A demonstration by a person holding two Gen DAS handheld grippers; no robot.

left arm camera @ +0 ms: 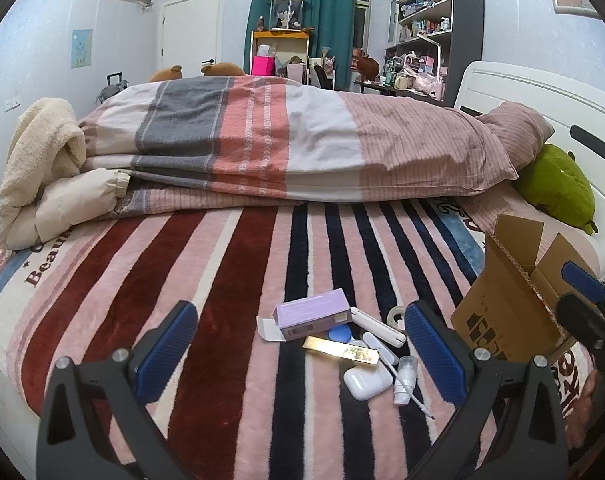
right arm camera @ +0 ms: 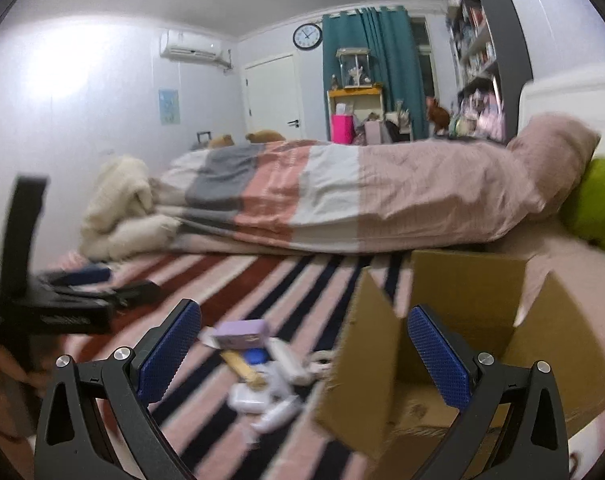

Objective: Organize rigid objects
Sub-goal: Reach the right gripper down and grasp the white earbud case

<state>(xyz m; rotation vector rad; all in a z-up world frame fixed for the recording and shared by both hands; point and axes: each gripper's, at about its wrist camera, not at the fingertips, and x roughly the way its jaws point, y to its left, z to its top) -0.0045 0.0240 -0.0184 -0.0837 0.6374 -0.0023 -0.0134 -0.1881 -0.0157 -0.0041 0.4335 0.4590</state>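
Left wrist view: the left gripper (left arm camera: pixel 300 346) is held with jaws spread, empty, over one purple box (left arm camera: pixel 313 314), one gold bar (left arm camera: pixel 340 353) and one white earbud case (left arm camera: pixel 367 381) at lower centre. One cardboard box (left arm camera: pixel 502 312) is seen at right. "Beau" is legible on the blanket (left arm camera: pixel 222 280) at left. The right gripper (right arm camera: pixel 304 354) is likewise spread and empty.
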